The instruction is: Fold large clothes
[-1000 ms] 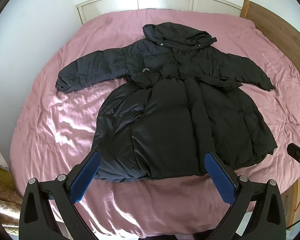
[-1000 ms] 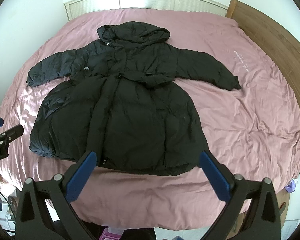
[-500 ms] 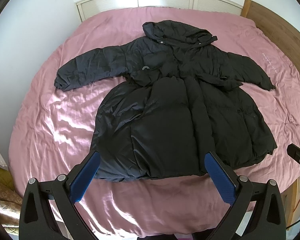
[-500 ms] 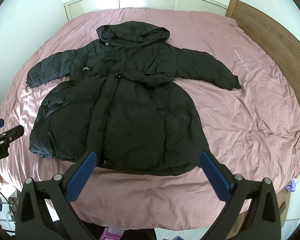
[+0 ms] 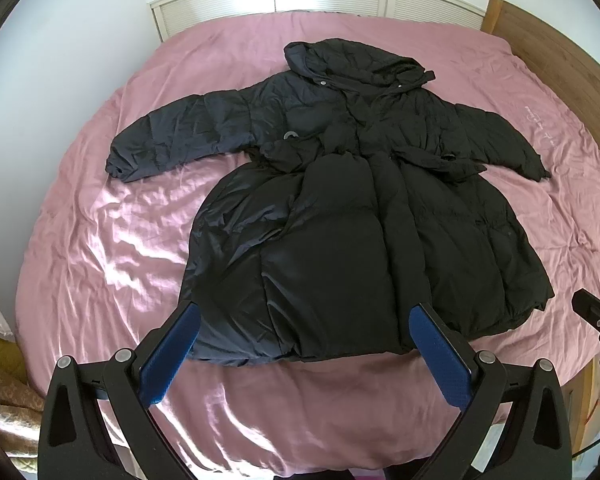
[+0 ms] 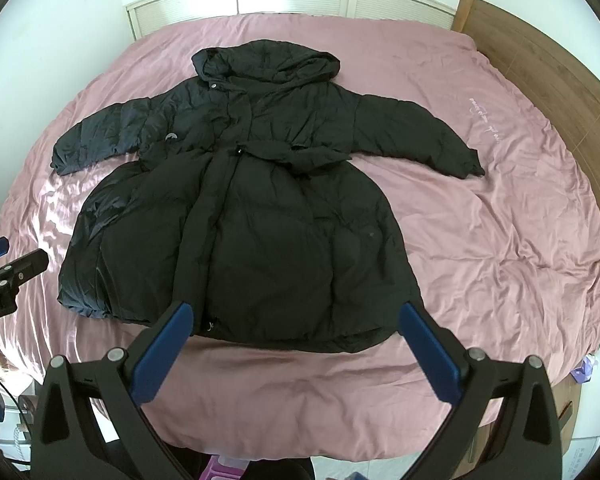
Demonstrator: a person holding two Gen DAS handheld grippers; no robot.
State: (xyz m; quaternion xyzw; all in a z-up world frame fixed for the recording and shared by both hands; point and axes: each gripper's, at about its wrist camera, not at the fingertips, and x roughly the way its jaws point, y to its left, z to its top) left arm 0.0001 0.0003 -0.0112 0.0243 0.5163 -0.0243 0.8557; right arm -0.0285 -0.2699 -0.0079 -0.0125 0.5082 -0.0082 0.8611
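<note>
A black padded hooded coat [image 5: 356,216] lies flat, front up, in the middle of a bed covered with a wrinkled pink satin sheet [image 5: 112,240]. Its long axis runs from the hem at the lower centre of the frame up to the hood [image 6: 266,60] near the top. Both sleeves spread sideways toward the left and right edges. A belt [image 6: 296,154] crosses the waist. The left tongs [image 5: 303,330] hover just above the hem at the bottom of the frame, blue pads spread wide, gripping nothing. The right tongs [image 6: 296,326] hover likewise over the hem, also spread apart and empty. A wooden headboard [image 6: 540,64] lines the right edge.
</note>
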